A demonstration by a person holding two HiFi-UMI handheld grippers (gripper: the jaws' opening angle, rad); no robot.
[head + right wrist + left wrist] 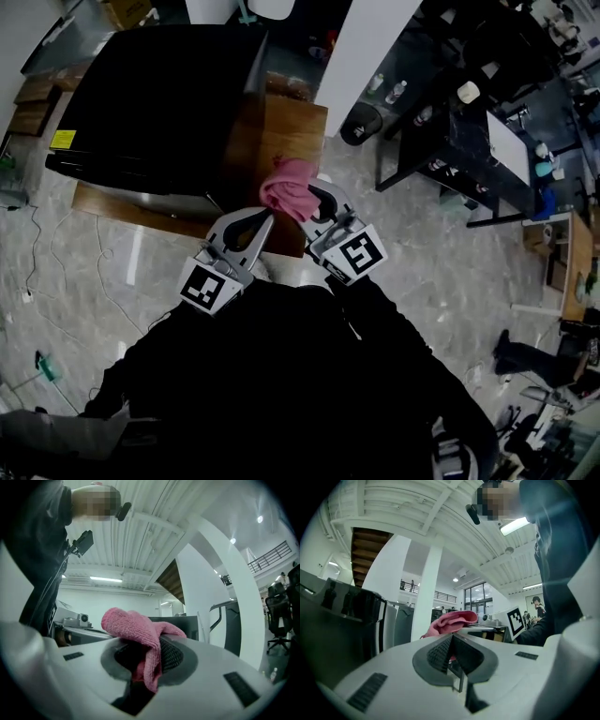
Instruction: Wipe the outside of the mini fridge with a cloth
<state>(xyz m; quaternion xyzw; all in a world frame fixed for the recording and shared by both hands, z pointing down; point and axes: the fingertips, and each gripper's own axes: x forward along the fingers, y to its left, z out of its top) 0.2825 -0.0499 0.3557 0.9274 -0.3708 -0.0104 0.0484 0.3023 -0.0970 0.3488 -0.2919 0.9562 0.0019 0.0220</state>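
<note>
Fuzzy pink microfibre cloth [289,187] pinched in the right gripper [316,200], just short of the glossy black box-shaped mini fridge [150,94].
The cloth bunches over the ribbed fingers; the left gripper [255,225] alongside has its fingers pressed together on nothing. Beyond the fingertips, the fridge sits on a flat brown wooden board [292,122] — polished grey veined stone floor [450,272] all round.

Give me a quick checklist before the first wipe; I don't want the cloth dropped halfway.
1. Pink cloth gripped by right gripper: ok, the jaws are shut on it.
2. Left gripper free: ok, the jaws are together with nothing between them.
3. Cloth against the mini fridge: not ok, it appears held short of it.
4. Cloth spread for wiping: not ok, it is bunched.
5. Fridge door shut: cannot tell.
</note>
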